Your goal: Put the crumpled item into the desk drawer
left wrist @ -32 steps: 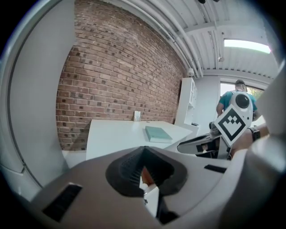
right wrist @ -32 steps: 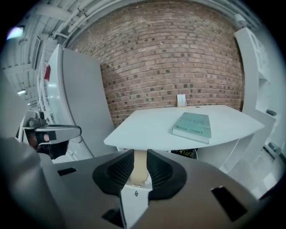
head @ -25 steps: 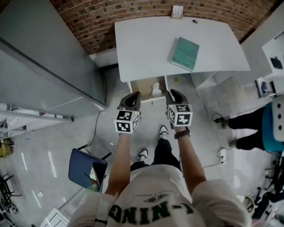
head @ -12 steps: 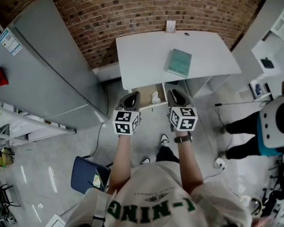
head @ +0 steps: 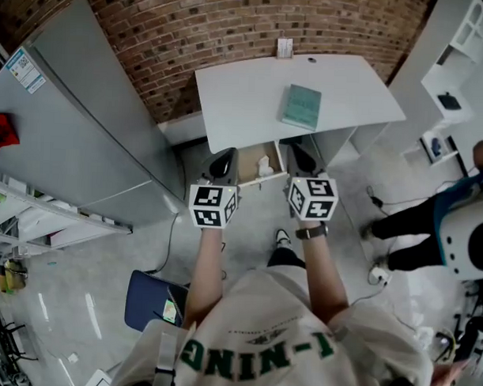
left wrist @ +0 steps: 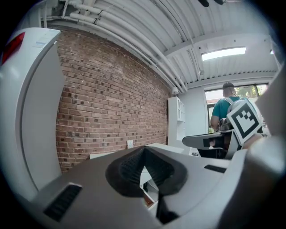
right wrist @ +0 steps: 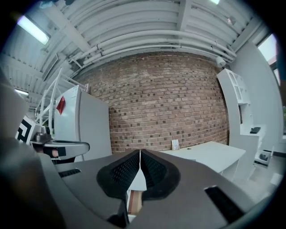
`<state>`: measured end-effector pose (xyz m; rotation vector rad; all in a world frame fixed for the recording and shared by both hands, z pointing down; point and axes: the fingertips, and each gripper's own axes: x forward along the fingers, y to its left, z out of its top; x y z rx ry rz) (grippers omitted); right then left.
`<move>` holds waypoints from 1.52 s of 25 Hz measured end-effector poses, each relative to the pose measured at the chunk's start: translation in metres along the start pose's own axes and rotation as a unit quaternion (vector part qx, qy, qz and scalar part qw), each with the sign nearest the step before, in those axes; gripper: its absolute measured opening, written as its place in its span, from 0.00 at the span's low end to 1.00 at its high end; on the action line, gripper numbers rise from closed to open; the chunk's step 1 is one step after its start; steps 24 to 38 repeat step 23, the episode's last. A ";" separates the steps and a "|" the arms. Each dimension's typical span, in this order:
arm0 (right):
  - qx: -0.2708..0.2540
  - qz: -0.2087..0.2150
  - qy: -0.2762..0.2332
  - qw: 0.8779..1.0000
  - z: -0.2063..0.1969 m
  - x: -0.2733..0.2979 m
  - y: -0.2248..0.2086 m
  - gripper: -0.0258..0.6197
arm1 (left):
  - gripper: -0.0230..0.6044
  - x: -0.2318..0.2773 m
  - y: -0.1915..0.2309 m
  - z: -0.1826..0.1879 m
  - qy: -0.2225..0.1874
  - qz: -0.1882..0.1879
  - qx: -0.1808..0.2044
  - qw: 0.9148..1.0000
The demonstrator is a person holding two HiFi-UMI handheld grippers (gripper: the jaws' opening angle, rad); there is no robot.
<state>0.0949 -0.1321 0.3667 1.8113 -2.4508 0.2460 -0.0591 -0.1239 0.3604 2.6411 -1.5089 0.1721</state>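
A white crumpled item [head: 265, 164] lies inside the open desk drawer [head: 248, 165], which sticks out from under the white desk [head: 245, 93]. My left gripper [head: 223, 157] hovers at the drawer's left front corner, and its jaws are shut with nothing in them. At the drawer's right side my right gripper [head: 297, 154] is likewise shut and empty. In the left gripper view the left gripper [left wrist: 144, 151] has its pads meeting at the tip. The right gripper view shows the right gripper [right wrist: 140, 153] closed the same way, with the desk [right wrist: 210, 154] beyond it.
A green book [head: 301, 106] lies on the desk top. A grey fridge [head: 78, 119] stands to the left and a brick wall [head: 232, 22] behind the desk. A person in a teal top [head: 462, 208] is at the right. A blue chair [head: 152, 302] stands behind me on the left.
The head view has shifted a little and the person at the right has moved. Both grippers stay shut by the drawer front, and the crumpled item stays in the drawer.
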 end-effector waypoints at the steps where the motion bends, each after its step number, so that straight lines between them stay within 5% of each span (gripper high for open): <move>1: -0.003 -0.001 -0.004 1.000 0.001 -0.002 0.001 0.06 | 0.03 -0.001 0.000 0.002 -0.003 0.000 0.003 1.000; 18: 0.003 0.026 0.025 0.999 -0.030 0.010 -0.002 0.05 | 0.03 -0.002 0.015 -0.018 0.001 0.030 -0.024 0.999; 23: 0.090 0.058 0.076 0.991 -0.076 0.049 -0.019 0.05 | 0.03 0.022 0.032 -0.035 0.015 0.047 -0.042 0.998; 38: 0.090 0.058 0.076 0.991 -0.076 0.049 -0.019 0.05 | 0.03 0.022 0.032 -0.035 0.015 0.047 -0.042 0.998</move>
